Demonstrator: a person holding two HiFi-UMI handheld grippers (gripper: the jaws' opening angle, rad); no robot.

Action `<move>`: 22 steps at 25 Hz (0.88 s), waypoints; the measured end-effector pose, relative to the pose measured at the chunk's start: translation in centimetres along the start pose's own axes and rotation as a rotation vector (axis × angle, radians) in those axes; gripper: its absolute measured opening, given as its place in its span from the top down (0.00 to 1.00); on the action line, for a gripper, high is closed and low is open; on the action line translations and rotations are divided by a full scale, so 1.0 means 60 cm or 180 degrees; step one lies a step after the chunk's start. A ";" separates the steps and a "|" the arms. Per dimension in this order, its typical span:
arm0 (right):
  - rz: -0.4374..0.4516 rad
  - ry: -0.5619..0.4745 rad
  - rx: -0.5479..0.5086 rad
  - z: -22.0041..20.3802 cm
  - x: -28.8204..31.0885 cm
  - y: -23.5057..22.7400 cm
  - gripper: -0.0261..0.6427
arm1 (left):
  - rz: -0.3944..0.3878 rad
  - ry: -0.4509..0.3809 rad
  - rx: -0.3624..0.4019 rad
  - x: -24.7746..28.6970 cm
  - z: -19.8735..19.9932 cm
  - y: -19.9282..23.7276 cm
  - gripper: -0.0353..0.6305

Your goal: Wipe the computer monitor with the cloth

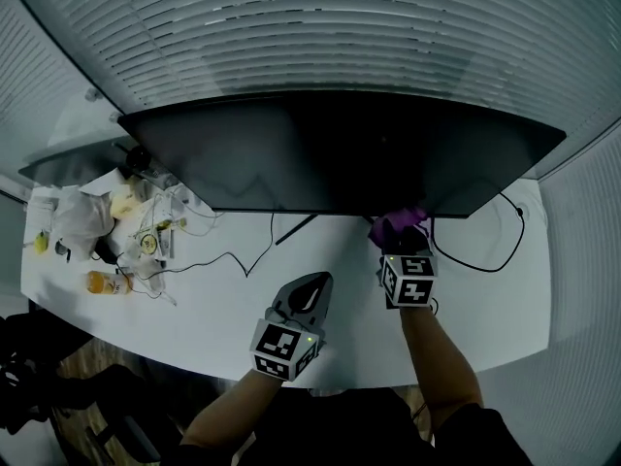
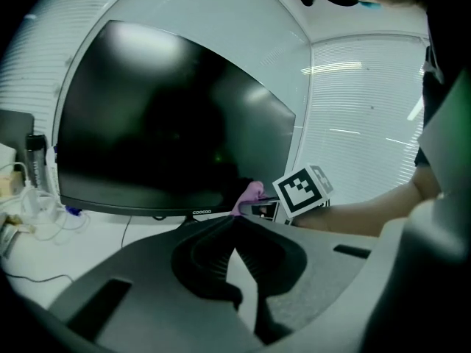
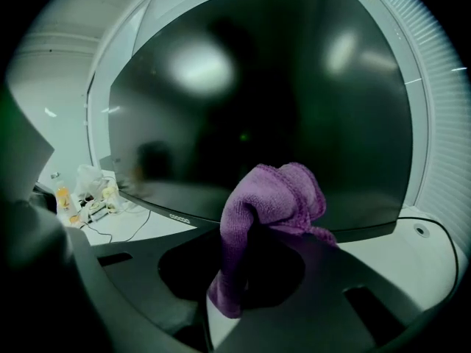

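head view is showing one bottle holding orange liquid at the worktop's left, one monitor standing behind; right tongs are clamping the one purple cloth at its lower edge, left tongs are pinching together on nothing

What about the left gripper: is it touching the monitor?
Apart. The head view shows a band of bare white desk between the left gripper and the lower edge of the monitor.
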State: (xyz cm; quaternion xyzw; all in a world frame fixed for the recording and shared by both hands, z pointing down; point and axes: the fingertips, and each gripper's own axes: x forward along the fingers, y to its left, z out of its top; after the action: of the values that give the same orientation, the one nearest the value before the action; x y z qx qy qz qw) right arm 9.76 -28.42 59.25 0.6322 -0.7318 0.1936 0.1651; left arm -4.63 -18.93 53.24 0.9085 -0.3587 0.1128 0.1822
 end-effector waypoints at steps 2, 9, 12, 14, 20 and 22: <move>0.0052 0.0020 -0.0033 0.001 0.017 0.034 0.87 | 0.0057 -0.0007 -0.0048 -0.018 -0.005 0.028 0.94; 0.0225 0.0053 -0.0099 0.013 0.055 0.141 0.87 | 0.0203 -0.0026 -0.0121 -0.084 -0.014 0.099 0.94; 0.0295 0.0052 -0.0128 0.021 0.067 0.185 0.87 | 0.0275 -0.0016 -0.0159 -0.112 -0.016 0.125 0.94; 0.0346 0.0049 -0.0146 0.026 0.074 0.216 0.87 | 0.0321 -0.0004 -0.0184 -0.132 -0.020 0.142 0.94; 0.0543 0.0016 -0.0210 0.035 0.104 0.323 0.87 | 0.0468 -0.0051 -0.0230 -0.191 -0.035 0.193 0.94; 0.0610 0.0012 -0.0229 0.039 0.115 0.360 0.87 | 0.0512 -0.0050 -0.0250 -0.213 -0.040 0.210 0.94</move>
State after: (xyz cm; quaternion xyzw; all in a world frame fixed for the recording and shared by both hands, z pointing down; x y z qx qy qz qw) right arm -12.62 -32.79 58.95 0.5526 -0.7951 0.1832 0.1697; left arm -22.68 -18.66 54.26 0.8698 -0.4360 0.1058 0.2052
